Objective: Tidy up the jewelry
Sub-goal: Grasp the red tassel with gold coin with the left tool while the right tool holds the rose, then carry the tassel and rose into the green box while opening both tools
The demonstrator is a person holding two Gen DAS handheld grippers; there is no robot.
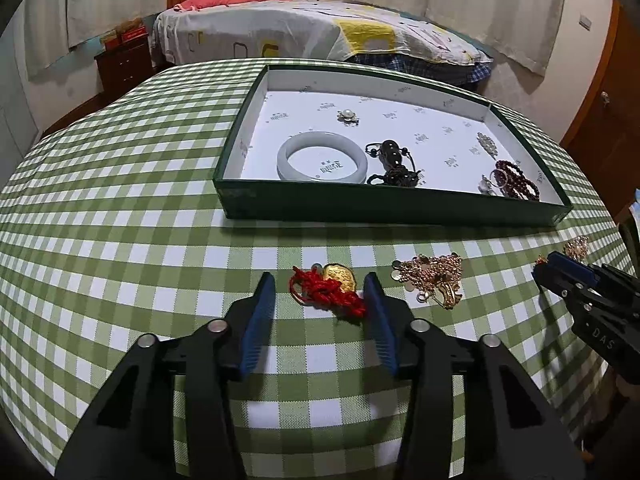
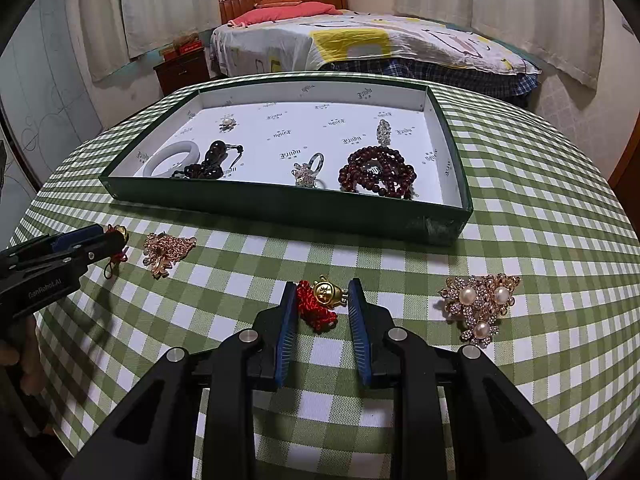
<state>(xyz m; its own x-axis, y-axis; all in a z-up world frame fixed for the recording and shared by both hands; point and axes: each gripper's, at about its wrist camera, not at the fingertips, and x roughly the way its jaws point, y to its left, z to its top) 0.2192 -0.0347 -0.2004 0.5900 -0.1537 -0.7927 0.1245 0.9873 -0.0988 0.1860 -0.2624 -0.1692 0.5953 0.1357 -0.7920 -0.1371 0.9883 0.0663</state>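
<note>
In the left wrist view my left gripper (image 1: 318,284) stands open around a gold coin charm on knotted red cord (image 1: 330,290) that lies on the checked cloth. Its right pad touches the cord; the left pad stands apart from it. In the right wrist view my right gripper (image 2: 322,294) is shut on a small gold figure charm with red cord (image 2: 325,292), low over the cloth. A green tray (image 2: 280,204) with a white floor sits beyond both. It holds a pale bangle (image 2: 176,156), a ring (image 2: 308,170), dark red beads (image 2: 376,174) and other pieces.
A tangle of gold chain jewellery (image 1: 432,276) lies between the two grippers. A pearl and crystal brooch (image 2: 480,304) rests to the right of the right gripper. A hand (image 2: 28,360) holds the left gripper at the table's left edge. A bed stands behind the table.
</note>
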